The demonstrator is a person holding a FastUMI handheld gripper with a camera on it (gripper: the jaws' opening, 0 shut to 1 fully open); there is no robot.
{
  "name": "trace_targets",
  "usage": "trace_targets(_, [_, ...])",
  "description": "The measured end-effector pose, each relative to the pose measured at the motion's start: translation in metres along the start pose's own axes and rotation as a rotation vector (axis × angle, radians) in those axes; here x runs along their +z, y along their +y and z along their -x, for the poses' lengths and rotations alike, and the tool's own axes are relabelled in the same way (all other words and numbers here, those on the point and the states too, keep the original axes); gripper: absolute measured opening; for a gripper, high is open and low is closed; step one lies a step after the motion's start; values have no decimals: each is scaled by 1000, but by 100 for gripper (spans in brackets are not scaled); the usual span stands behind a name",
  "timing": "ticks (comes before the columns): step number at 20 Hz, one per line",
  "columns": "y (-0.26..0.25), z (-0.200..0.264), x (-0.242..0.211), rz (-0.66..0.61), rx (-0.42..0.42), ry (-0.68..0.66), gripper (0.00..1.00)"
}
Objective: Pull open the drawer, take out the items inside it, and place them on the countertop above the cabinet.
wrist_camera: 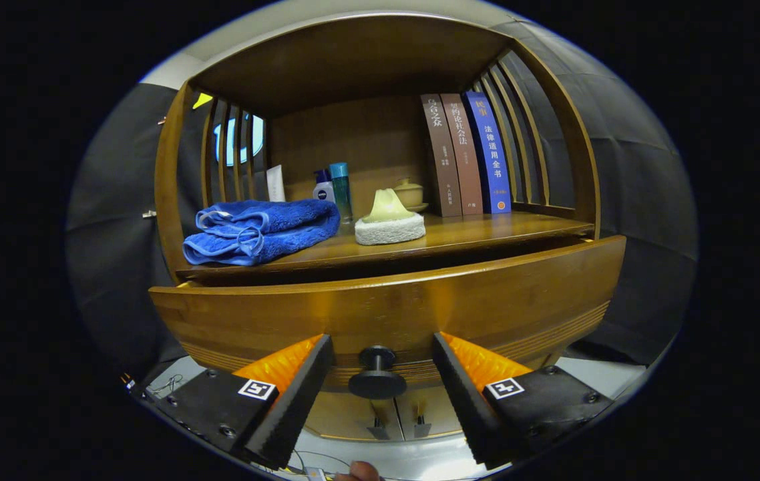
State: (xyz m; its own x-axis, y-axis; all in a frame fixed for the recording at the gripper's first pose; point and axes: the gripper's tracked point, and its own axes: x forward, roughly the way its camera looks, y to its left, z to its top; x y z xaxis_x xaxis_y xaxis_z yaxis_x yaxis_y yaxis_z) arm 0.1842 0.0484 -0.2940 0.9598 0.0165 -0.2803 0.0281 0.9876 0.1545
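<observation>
Gripper view — tool (377,374) open astride knob (376,375)

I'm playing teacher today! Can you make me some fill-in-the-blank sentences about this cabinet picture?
1. The folded towel on the countertop is ____.
2. The number of books standing upright at the back is ____.
3. The dark knob on the drawer sits ____ the open tool's two fingers, untouched.
4. The sponge lies to the ____ of the towel.

Missing words: blue; three; between; right
</observation>
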Motion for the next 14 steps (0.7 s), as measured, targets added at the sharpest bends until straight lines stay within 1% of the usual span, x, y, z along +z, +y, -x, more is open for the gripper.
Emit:
trace_targets(8, [-3,-31,4,17,-3,6,98])
trace_targets(10, [-6,-33,4,31,-11,15,98])
trace_targets(14, [-8,-33,2,-11,-7,6,99])
